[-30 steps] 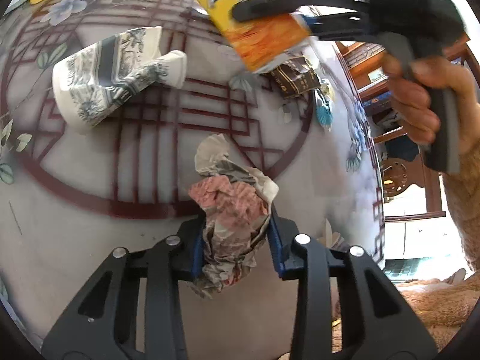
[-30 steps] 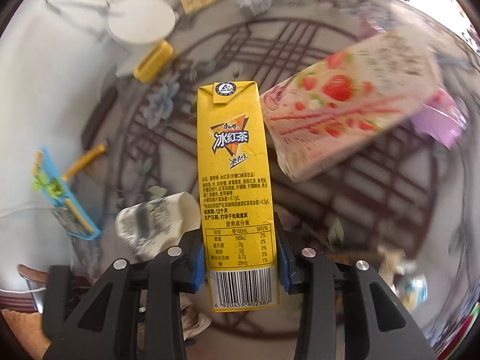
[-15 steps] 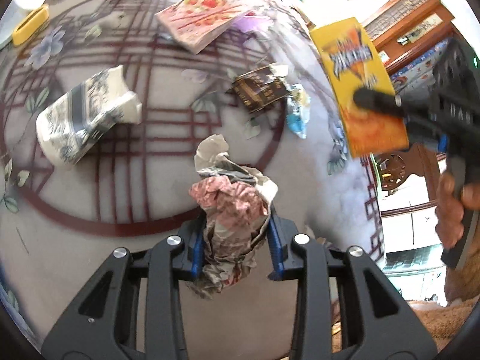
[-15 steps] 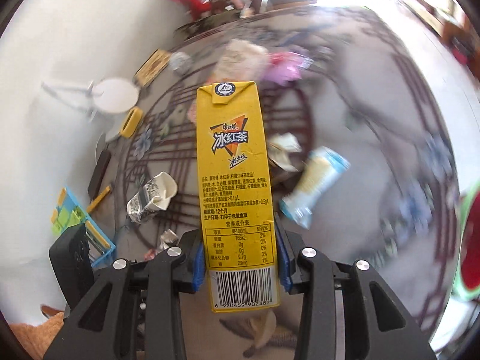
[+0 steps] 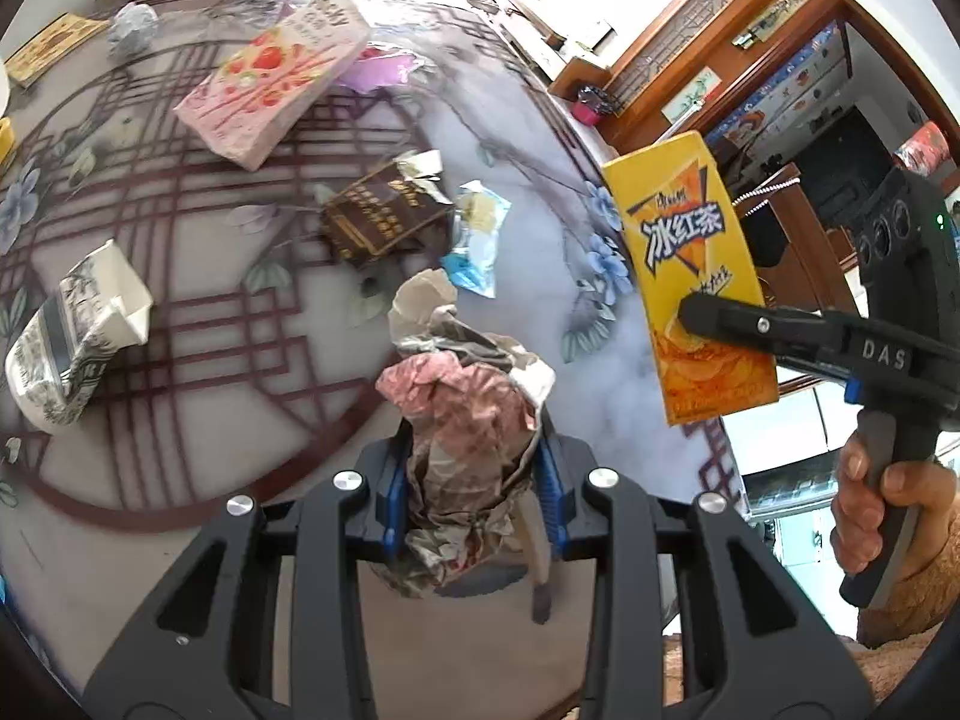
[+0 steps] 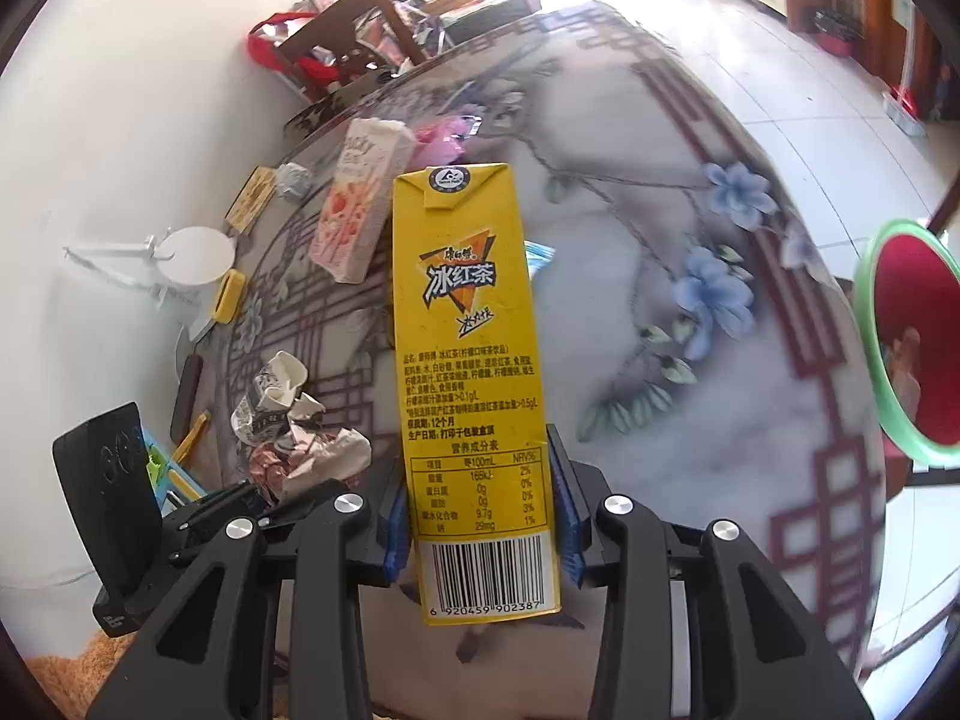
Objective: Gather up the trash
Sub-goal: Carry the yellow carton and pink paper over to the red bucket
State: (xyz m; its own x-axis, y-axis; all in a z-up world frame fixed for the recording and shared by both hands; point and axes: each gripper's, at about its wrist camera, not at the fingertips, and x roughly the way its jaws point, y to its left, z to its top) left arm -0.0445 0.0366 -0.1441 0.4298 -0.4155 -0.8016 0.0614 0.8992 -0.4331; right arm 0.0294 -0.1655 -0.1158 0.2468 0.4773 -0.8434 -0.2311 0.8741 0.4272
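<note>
My left gripper is shut on a crumpled paper wad, grey and pink, held above the round table. My right gripper is shut on a yellow iced-tea carton, upright between its blue pads. In the left wrist view that carton hangs past the table's right edge, with a hand on the gripper's handle. In the right wrist view the paper wad sits low at the left. A green-rimmed red bin shows at the right edge.
On the table lie a pink strawberry biscuit box, a brown wrapper, a blue-white packet, a squashed patterned carton and a foil ball. Wooden furniture stands beyond the table's far right.
The right gripper has swung the yellow carton from over the table's middle out past its right edge, and the red bin has come into view. The left gripper has risen a little with the wad.
</note>
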